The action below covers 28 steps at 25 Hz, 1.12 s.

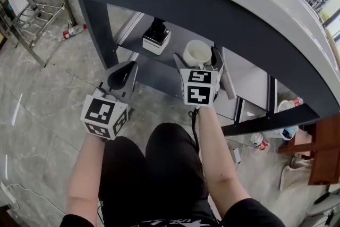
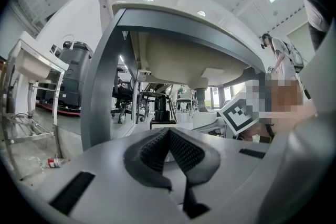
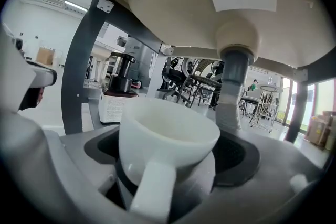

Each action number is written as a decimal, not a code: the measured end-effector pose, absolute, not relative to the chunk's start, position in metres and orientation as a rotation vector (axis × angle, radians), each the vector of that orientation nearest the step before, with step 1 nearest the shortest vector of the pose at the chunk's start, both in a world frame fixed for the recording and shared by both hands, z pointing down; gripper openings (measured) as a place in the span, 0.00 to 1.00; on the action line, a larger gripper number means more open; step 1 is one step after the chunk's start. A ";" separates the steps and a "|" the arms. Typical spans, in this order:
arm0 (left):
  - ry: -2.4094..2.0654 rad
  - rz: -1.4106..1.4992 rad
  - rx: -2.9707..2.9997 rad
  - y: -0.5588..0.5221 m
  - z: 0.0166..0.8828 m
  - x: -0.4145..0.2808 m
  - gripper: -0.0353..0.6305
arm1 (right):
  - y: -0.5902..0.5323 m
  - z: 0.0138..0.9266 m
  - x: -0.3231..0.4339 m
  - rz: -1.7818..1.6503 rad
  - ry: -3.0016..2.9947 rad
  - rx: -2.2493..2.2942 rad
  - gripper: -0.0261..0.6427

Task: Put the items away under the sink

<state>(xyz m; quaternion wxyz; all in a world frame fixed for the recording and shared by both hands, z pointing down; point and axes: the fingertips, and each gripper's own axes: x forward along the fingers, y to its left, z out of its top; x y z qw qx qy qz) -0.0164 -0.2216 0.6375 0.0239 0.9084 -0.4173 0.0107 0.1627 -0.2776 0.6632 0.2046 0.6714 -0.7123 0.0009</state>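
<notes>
A white cup (image 1: 197, 53) stands upright over the grey shelf (image 1: 154, 70) under the sink, its handle (image 3: 152, 186) turned toward the camera. My right gripper (image 1: 197, 61) reaches around it with its jaws spread wide. In the right gripper view the cup (image 3: 165, 136) fills the space between the black pads (image 3: 242, 157), with a gap on each side. The cup's base is hidden. My left gripper (image 1: 123, 75) hangs at the shelf's front edge. Its ribbed pads (image 2: 181, 149) meet at the tip with nothing between them.
A black-and-white appliance (image 1: 156, 37) stands at the back of the shelf, left of the cup. The basin underside (image 3: 210, 2) and drain pipe (image 3: 233, 86) hang above. A dark frame leg (image 1: 101, 29) stands at left. Bottles (image 1: 74, 32) and a wire rack (image 1: 32, 18) lie on the floor.
</notes>
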 end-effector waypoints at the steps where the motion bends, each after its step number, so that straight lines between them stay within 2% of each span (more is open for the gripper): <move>1: -1.289 0.036 2.815 -0.221 0.637 -0.015 0.07 | -0.277 0.662 0.164 -0.003 -1.984 1.876 0.76; 20: -1.305 -0.005 2.750 -0.221 0.627 -0.027 0.07 | -0.232 0.639 0.163 -0.143 -2.132 2.015 0.76; 28: -1.294 -0.039 2.659 -0.198 0.567 -0.044 0.07 | -0.195 0.603 0.147 -0.023 -2.184 1.935 0.76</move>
